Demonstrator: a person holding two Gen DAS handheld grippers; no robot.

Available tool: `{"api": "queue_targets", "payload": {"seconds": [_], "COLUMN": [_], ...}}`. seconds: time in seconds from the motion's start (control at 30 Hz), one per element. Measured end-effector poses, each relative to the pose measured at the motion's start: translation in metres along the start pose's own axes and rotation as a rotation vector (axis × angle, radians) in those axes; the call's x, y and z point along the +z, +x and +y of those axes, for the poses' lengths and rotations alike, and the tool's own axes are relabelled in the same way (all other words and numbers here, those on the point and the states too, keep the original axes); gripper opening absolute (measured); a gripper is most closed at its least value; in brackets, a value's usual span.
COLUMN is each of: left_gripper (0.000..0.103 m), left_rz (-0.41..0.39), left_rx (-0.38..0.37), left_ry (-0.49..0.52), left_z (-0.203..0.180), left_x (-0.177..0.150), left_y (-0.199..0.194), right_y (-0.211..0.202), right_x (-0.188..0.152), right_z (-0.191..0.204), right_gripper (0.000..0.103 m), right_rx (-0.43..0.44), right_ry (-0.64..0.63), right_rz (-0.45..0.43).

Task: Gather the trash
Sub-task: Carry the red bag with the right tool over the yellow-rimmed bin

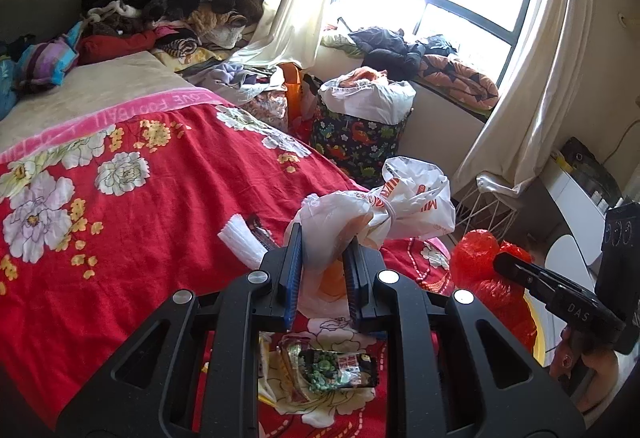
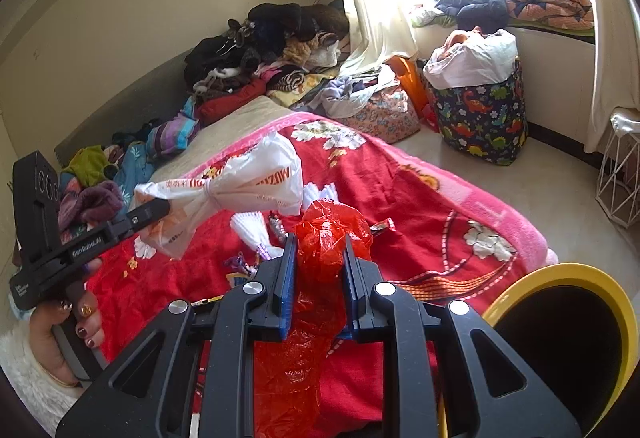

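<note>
The left gripper is clamped on a knotted white plastic bag with orange lettering, lifted clear above the red floral blanket; in the right wrist view the same bag hangs at about nine o'clock from that gripper, its tied neck in mid-air. The right gripper is pinched on a crumpled red plastic bag, whose loose tail trails down between the jaws toward six o'clock; the yellow-rimmed bin with its dark mouth sits at about four o'clock, just beside that gripper. More litter lies on the blanket: a green snack wrapper at six o'clock in the left view, and a white pleated paper piece at about nine o'clock of the left jaws. The risks, as I judge them: thin film could slip from either grip if the bags are swung quickly; the red bag's dangling tail could snag on the bin rim and hang outside; the bulky white bag, held only by one end, could tilt and miss the opening; the small wrappers could easily be overlooked.
</note>
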State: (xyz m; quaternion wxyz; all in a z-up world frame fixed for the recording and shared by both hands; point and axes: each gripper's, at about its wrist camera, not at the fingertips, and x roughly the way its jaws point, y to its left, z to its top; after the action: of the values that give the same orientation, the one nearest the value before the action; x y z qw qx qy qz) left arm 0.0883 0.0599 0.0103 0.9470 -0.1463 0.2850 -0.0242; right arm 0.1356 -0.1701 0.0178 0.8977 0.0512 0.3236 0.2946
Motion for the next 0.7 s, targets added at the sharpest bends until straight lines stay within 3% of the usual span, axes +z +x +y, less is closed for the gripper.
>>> {"api": "queue_targets", "payload": {"seconds": [0.7], "left_gripper": [0.013], "left_rz": [0.044], "left_rx": [-0.112], "left_ry": [0.082], "left_z": [-0.085], "left_x": [-0.021], "left_y": [0.015], "right_y": [-0.062], "right_x": [-0.006], "right_z": [-0.087], "right_gripper": [0.019], "right_rx": [-0.128], "right_ry": [0.14], "right_rz": [-0.095]}}
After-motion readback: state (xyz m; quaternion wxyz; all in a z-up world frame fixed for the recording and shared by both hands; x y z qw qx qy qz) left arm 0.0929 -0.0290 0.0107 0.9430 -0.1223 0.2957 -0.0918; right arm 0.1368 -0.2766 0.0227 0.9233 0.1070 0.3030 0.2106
